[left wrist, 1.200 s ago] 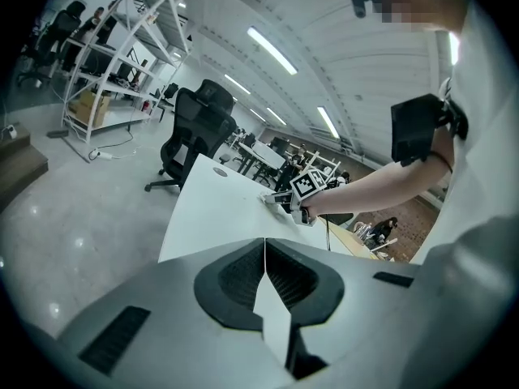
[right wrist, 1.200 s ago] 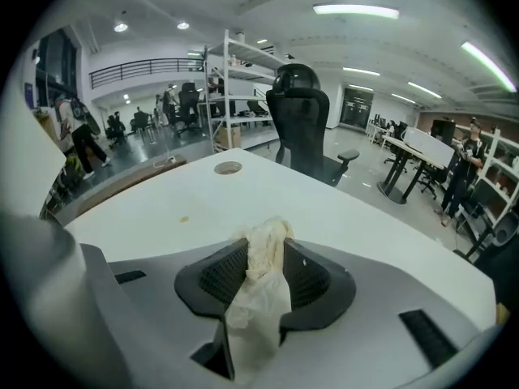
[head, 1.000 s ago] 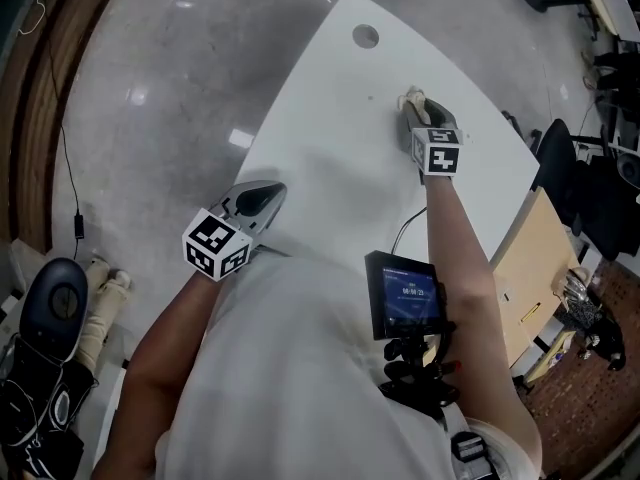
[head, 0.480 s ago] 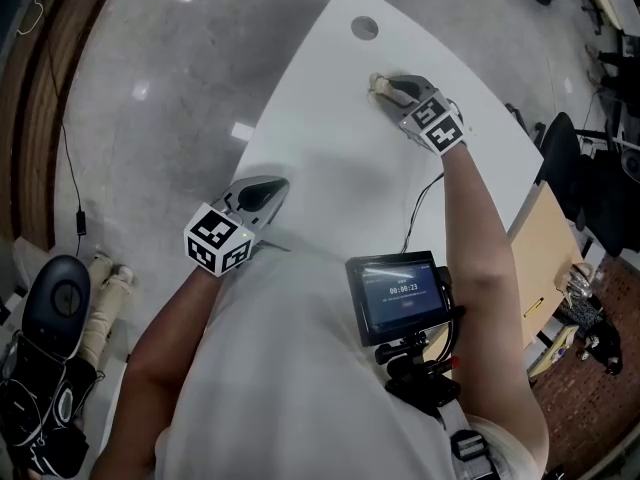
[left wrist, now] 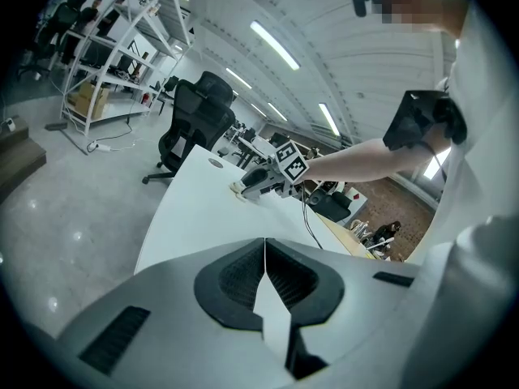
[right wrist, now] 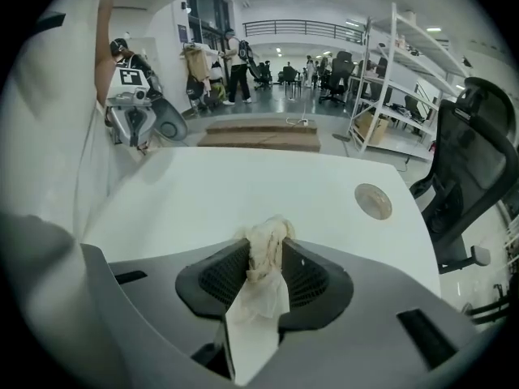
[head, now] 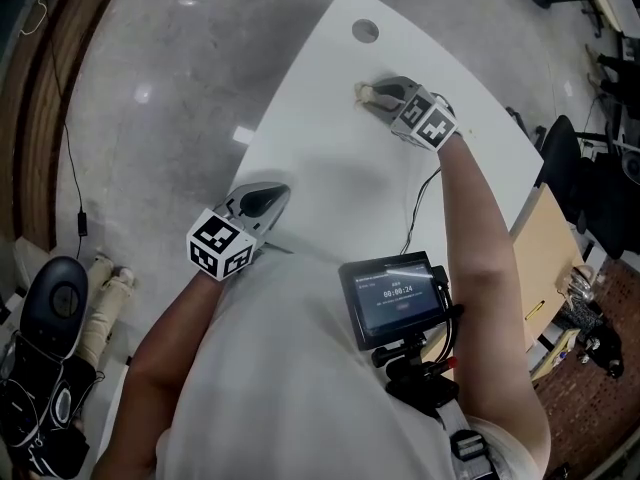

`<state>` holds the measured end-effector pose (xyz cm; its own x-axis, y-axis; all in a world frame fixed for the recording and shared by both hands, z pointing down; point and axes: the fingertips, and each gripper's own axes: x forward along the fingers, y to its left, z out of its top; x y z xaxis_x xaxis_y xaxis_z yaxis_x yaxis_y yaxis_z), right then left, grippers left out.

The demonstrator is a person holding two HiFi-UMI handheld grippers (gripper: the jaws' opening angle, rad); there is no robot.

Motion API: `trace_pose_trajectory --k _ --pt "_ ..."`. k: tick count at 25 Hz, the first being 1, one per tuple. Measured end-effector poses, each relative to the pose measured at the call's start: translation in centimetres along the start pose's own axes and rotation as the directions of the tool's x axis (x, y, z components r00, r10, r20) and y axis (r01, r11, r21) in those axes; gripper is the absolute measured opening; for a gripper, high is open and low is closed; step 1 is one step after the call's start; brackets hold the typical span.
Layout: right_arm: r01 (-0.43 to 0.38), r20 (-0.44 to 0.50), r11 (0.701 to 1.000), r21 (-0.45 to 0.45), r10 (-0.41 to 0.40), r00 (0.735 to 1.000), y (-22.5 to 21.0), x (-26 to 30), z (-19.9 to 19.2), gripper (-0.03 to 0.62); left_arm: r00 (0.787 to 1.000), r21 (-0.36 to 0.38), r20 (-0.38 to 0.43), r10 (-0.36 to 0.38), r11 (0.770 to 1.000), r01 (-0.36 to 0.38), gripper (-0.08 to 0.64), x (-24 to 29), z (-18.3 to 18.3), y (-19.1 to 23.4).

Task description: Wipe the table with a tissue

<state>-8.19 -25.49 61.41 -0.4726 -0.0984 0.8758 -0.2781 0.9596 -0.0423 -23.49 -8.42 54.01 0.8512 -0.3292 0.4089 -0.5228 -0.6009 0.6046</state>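
Right gripper (right wrist: 265, 256) fingers (right wrist: 223, 275) pinch the tissue (right wrist: 268, 235) against the table (right wrist: 243, 189).

Black office chair (right wrist: 480, 156), shelving (right wrist: 395, 71), perhaps boxes (right wrist: 371, 125).

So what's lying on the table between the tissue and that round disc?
Nothing: bare table between tissue and disc, clear in the head view.

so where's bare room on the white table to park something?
Biggest bare patch: middle of the white table, between the shut left claw at the near edge and the crumpled beige tissue in the right claw. Smaller strip between tissue and the round grey grommet. Crowded: right side, under the forearm and black cable.
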Motion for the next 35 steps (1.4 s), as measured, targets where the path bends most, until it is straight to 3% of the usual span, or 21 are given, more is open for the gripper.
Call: trace_pose_trajectory --k 5,14,19,24,31,35 --pt "-0.117 0.029 0.992 -0.044 0.118 0.993 3.5 -0.2 2.1 0.129 1.0 0.014 0.004 0.002 1.0 -0.002 0.008 -0.5 1.0 -1.3" --pt "-0.093 0.149 0.991 -0.093 0.107 0.983 12.3 -0.8 5.0 0.13 1.0 0.069 -0.005 0.02 0.997 -0.02 0.008 -0.7 -0.2 -6.7" --pt "-0.11 0.131 0.985 -0.131 0.128 0.983 14.1 -0.1 7.4 0.13 1.0 0.11 -0.019 0.011 0.994 -0.008 0.008 -2.0 2.0 -6.6" --pt "-0.06 0.132 0.998 -0.028 0.063 0.989 11.7 -0.1 7.0 0.13 0.999 0.124 -0.035 -0.018 0.992 0.023 0.008 -2.0 3.1 -4.3" --pt "-0.002 0.182 0.994 0.105 -0.017 0.983 11.9 -3.0 4.8 0.13 0.995 0.148 -0.058 -0.081 0.985 0.089 0.008 -0.6 1.9 -5.5" --pt "0.039 0.216 0.977 0.21 -0.085 0.973 12.0 -6.6 2.0 0.13 0.989 0.178 -0.079 -0.128 0.974 0.14 0.008 2.1 2.4 -8.0"
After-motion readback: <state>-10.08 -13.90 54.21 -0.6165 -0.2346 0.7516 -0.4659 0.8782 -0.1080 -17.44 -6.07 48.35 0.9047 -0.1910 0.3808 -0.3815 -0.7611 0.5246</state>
